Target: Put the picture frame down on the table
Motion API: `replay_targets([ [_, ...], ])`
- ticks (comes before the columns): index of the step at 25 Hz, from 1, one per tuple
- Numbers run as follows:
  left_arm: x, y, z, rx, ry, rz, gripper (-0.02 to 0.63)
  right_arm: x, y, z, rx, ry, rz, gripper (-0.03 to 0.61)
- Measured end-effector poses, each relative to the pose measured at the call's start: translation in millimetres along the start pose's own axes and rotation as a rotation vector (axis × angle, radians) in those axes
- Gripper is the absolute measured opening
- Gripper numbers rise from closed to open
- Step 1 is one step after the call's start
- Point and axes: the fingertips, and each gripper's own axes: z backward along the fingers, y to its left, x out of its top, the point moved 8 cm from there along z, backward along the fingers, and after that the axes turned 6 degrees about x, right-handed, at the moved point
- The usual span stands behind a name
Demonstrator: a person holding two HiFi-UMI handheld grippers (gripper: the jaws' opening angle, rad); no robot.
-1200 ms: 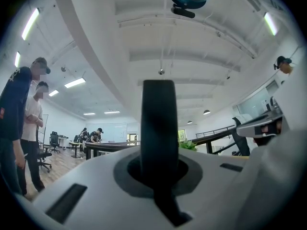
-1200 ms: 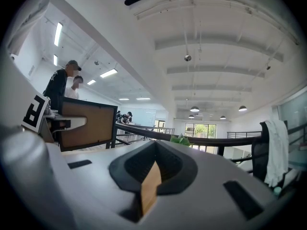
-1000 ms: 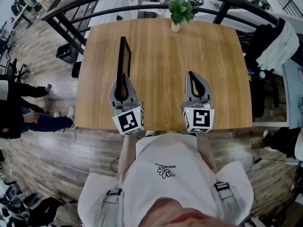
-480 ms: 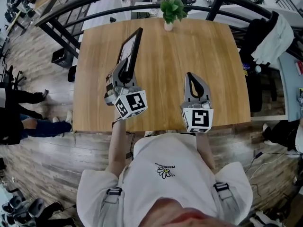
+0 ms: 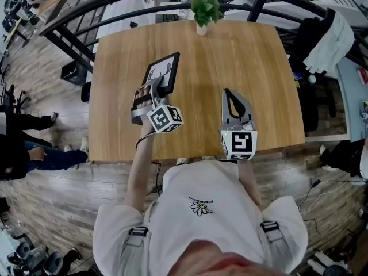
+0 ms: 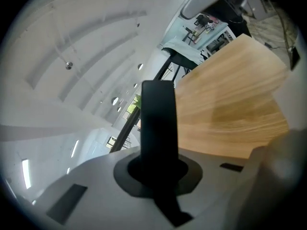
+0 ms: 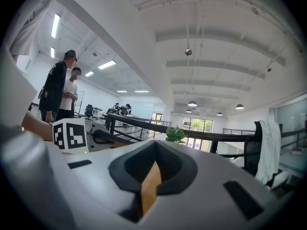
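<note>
Gripping the picture frame [image 5: 163, 72] by its near edge, left tongs [image 5: 156, 88] clamped tight on it; frame tilted, face up, over the left half of the wooden surface [image 5: 241, 50]. Right tongs [image 5: 227, 92] closed, empty, near the front edge.

Surfaces. The table [image 5: 247, 62] is pale wood, matt, with a fine straight grain. The frame [image 5: 163, 73] has a smooth, matt black rim, plastic by its look, and the sheet inside looks like white paper with a dark print. The left gripper [image 5: 155, 85] and right gripper [image 5: 228, 93] have shells of smooth, matt grey plastic with black inner linings. Their cubes are white with black printed squares. The floor [image 5: 63, 183] is dull grey-brown planking. The railing [image 7: 139, 121] is dark, smooth metal tube. The shirt [image 5: 213, 211] is white cloth with grey webbing straps. The pot [image 5: 201, 30] is white and smooth.
</note>
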Motion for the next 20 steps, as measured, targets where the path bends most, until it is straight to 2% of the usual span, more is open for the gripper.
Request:
replay_targets([
  [7, -12, -43, -13, -0.136, 0.046, -0.031, 0.024, -4, -3, 4, -0.003, 0.026, -0.023, 0.009],
  [11, -19, -67, -20, -0.213, 0.118, -0.099, 0.025, -6, -3, 6, -0.001, 0.033, -0.042, 0.009],
  [14, -26, -80, -23, -0.262, 0.140, -0.117, 0.025, -12, -2, 6, 0.008, 0.060, -0.044, 0.009],
  [20, -28, -96, -22, -0.256, 0.142, -0.219, 0.026, -18, -1, 7, 0.016, 0.084, -0.053, 0.009],
])
